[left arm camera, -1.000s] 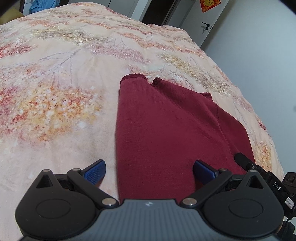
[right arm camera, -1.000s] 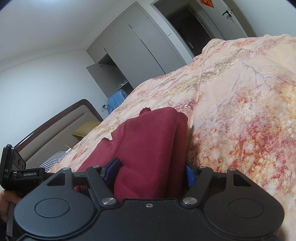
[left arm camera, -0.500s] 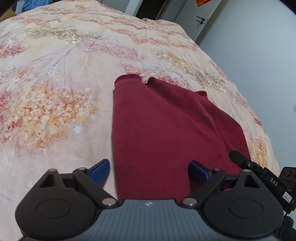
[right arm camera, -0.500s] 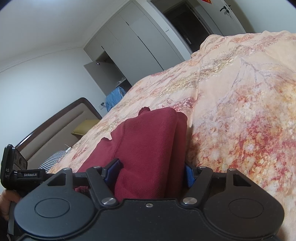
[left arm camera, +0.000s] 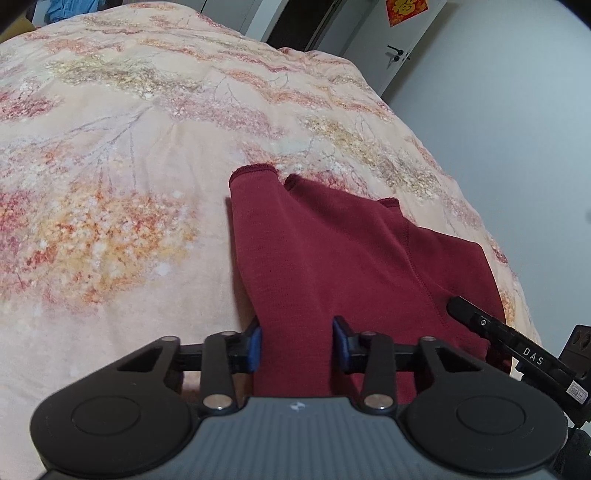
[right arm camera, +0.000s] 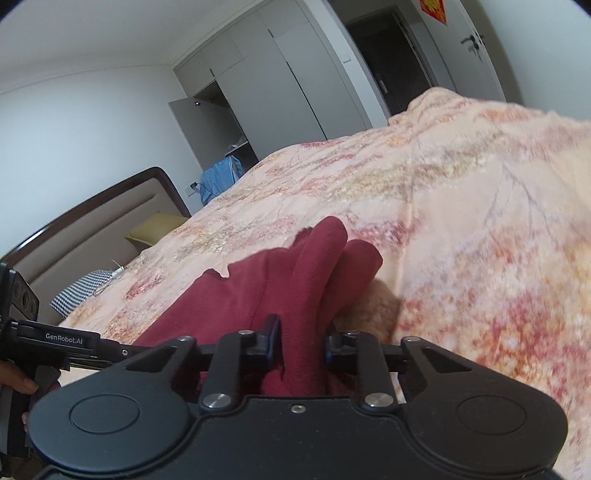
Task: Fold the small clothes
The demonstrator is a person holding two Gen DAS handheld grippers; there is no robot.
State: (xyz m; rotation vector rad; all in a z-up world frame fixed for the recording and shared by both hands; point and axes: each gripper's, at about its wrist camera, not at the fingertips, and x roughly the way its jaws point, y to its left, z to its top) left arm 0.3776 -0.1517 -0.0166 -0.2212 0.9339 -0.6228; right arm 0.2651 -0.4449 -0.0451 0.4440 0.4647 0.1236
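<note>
Maroon knit garment is lying partly folded on a floral bedspread, its near edge bunching between the blue-padded fingers of the left gripper, which are pinching the cloth from both sides. Beyond those fingers the fabric is spreading flat, two hemmed ends pointing away toward the far edge of the bed.

Seen from the right wrist, the same garment is rising in a ridge between the fingers of the right gripper, which are squeezing a gathered fold; ahead of the fingertips the cloth is ending in two rounded lobes on the bedspread. This view alone is taking in a person's hand on the handle of the other tool to the left of the fingers, plus a headboard, a yellow pillow, a blue cloth by an open wardrobe and a dark doorway farther off. The left view alone is showing the right tool's black body, lettered DAS, resting over the garment to the right of the fingers, and a red decoration on a door.

Compared with a second ago, both pairs of fingers are standing much closer together, now clamping cloth they were merely straddling, and the garment is looking more drawn up at its near edge.
</note>
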